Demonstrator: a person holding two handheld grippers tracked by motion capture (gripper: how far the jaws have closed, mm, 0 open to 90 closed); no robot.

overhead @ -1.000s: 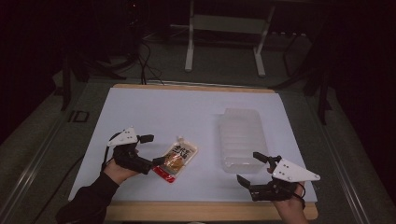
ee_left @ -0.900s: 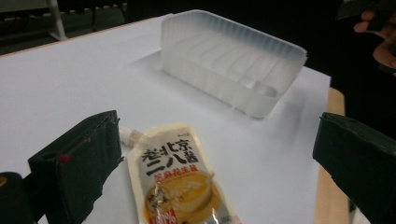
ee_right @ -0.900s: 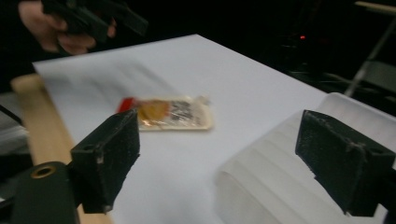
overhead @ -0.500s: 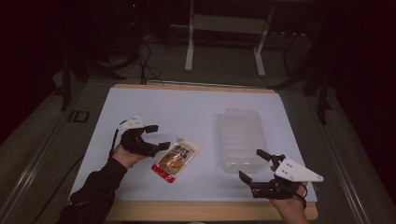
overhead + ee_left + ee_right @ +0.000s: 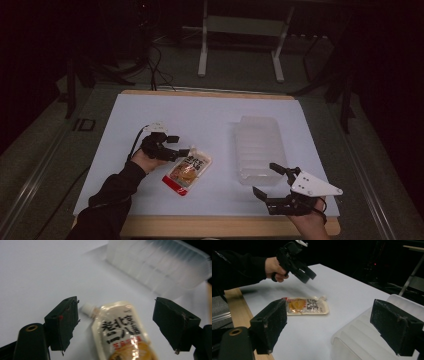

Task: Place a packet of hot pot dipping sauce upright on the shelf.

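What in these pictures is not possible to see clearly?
- Pouch: lower end cut by the bottom edge in the left gripper view.
- Pouch print: too small in the high view.
- Clear plastic container: contents unclear; its walls are cloudy.
- Right tongs: wrist cut by the bottom edge in the high view.

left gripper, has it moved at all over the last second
Yes. In the high view the left gripper has moved away from the table's near edge and rightward, ending over the spout end of the pouch.
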